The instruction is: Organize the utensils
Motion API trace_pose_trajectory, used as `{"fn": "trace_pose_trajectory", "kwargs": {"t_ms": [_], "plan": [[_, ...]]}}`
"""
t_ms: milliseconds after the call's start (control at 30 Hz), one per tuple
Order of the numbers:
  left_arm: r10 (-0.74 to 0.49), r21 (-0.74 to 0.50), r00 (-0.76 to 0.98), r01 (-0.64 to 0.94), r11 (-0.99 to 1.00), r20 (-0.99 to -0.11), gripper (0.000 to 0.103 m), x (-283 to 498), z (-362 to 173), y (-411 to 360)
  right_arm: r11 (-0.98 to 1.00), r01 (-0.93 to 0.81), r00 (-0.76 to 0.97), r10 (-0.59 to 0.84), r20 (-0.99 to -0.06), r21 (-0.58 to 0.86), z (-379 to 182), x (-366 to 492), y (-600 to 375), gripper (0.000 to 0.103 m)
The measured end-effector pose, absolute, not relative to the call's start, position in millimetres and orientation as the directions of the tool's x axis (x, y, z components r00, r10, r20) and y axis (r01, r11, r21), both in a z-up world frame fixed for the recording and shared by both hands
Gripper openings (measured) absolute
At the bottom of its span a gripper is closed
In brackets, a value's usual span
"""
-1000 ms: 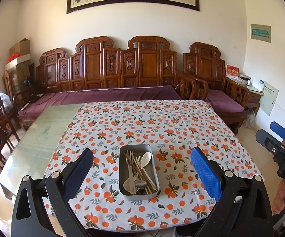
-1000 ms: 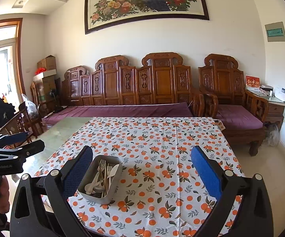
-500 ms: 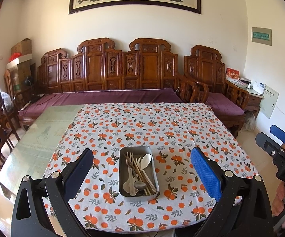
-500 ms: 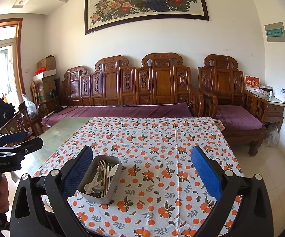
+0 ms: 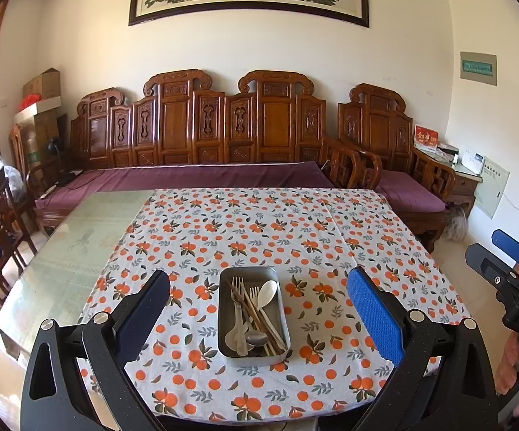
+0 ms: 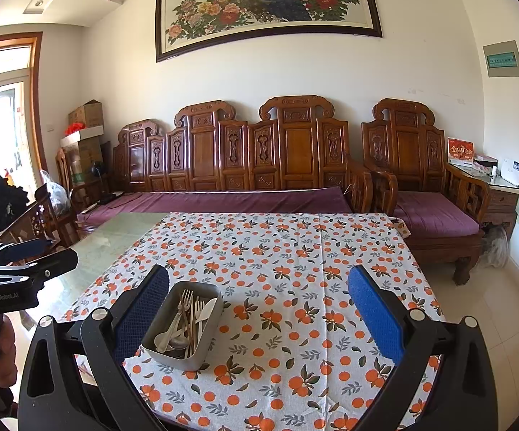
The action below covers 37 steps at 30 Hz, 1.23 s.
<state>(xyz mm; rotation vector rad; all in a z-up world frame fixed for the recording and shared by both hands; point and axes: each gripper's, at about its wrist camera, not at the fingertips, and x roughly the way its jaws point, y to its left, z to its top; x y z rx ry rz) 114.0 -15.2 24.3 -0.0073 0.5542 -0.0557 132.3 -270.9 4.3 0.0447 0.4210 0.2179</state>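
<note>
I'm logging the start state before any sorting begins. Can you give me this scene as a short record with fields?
container: metal tray on the orange-print tablecloth
contents: forks, spoons and chopsticks mixed together
left tool: open, empty, tray between its fingers in its view
right tool: open, empty, tray near its left finger
surface: glass tabletop bare to the left

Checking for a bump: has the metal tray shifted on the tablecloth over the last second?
No. The metal tray sits among the same orange prints of the tablecloth as before, in both wrist views.

Utensils (image 5: 254, 314) lie in tray (image 5: 223, 327) on table (image 5: 72, 251).
</note>
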Motion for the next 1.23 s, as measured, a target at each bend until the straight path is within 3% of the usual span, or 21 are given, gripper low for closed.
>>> {"fn": "trace_pose_trajectory", "kwargs": {"t_ms": [1233], "plan": [[-0.052,-0.03,0.852,0.042,0.999,-0.52,0.095,112.0,26.0,-19.0,0.976,-0.201,0.89,0.22,-0.4,0.089,4.6,132.3,-270.7,0.1]]}}
